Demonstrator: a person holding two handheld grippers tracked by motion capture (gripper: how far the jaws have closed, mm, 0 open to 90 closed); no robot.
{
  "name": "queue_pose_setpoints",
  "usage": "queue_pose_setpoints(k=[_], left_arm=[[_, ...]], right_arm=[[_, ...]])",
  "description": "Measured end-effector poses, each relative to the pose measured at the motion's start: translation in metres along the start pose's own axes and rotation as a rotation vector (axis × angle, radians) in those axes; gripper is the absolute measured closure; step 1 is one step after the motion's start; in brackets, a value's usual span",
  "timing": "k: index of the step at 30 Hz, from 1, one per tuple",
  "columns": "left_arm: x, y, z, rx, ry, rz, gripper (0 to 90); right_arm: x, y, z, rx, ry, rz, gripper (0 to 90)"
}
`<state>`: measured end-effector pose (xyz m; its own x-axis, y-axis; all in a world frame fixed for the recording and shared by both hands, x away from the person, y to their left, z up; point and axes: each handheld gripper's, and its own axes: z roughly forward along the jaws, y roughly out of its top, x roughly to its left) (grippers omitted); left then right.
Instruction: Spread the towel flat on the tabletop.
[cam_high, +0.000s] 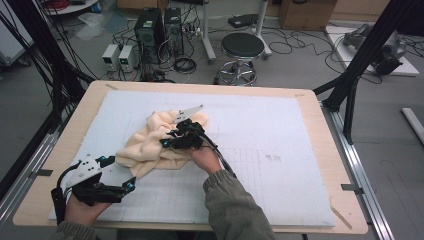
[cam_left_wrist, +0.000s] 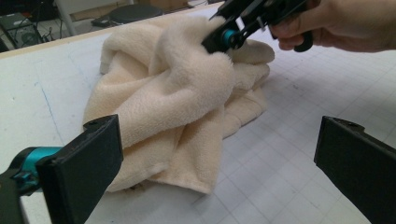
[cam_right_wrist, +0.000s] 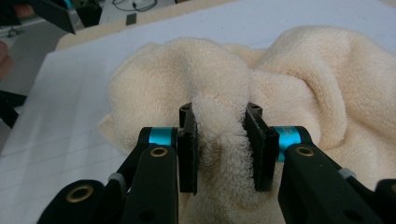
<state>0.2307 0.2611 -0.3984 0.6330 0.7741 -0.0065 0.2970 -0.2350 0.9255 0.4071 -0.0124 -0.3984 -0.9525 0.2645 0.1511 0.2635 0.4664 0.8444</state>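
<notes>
towel (cam_high: 150, 145) on gridded table (cam_high: 280, 150)

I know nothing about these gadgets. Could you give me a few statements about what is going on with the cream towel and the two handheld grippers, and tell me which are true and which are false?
1. The right gripper has a fold of the cream towel pinched between its jaws. True.
2. The left gripper is also clamped on the towel. False: its jaws stand wide apart with nothing between them, short of the towel.
3. The towel is neatly folded into a square. False: it lies crumpled in a heap.
4. The towel rests on a white gridded mat that covers the table. True.
5. A black round stool stands on the floor beyond the table. True.
</notes>
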Motion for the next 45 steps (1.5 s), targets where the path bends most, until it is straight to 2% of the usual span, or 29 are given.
queue_pose_setpoints(k=[8,14,18,20,23,27,36,38,40,43,44,45], left_arm=[[0.000,0.003,-0.001,-0.008,0.009,-0.007,1.7],[-0.004,0.007,0.001,-0.006,-0.010,0.006,2.2],[-0.008,0.011,0.001,-0.014,-0.021,0.010,2.2],[-0.009,0.014,0.001,-0.017,-0.029,0.020,2.6],[-0.011,0.016,0.002,-0.022,-0.045,0.029,8.2],[-0.014,0.019,0.005,-0.019,-0.064,0.035,8.9],[-0.024,0.025,0.015,-0.016,-0.112,0.053,10.9],[-0.026,0.026,0.018,-0.011,-0.125,0.058,12.2],[-0.029,0.027,0.023,-0.003,-0.137,0.065,12.7],[-0.033,0.029,0.030,0.010,-0.163,0.077,13.6],[-0.035,0.029,0.032,0.010,-0.167,0.080,13.8],[-0.036,0.029,0.034,0.012,-0.174,0.082,14.0]], right_arm=[[0.003,0.005,-0.036,-0.049,-0.016,-0.017,70.3],[0.010,0.009,-0.077,-0.095,-0.043,-0.025,70.3],[0.016,0.009,-0.106,-0.095,-0.066,-0.037,70.2],[0.020,0.007,-0.119,-0.097,-0.075,-0.042,70.2],[0.026,0.003,-0.138,-0.102,-0.086,-0.043,70.2],[0.035,-0.004,-0.164,-0.102,-0.110,-0.052,70.2],[0.050,-0.027,-0.214,-0.118,-0.156,-0.026,70.1],[0.050,-0.035,-0.219,-0.114,-0.163,-0.009,70.0],[0.046,-0.045,-0.217,-0.099,-0.171,0.014,69.8],[0.035,-0.066,-0.204,-0.051,-0.179,0.061,69.1],[0.030,-0.075,-0.196,-0.019,-0.171,0.093,68.5],[0.026,-0.082,-0.190,-0.010,-0.179,0.093,68.2]])
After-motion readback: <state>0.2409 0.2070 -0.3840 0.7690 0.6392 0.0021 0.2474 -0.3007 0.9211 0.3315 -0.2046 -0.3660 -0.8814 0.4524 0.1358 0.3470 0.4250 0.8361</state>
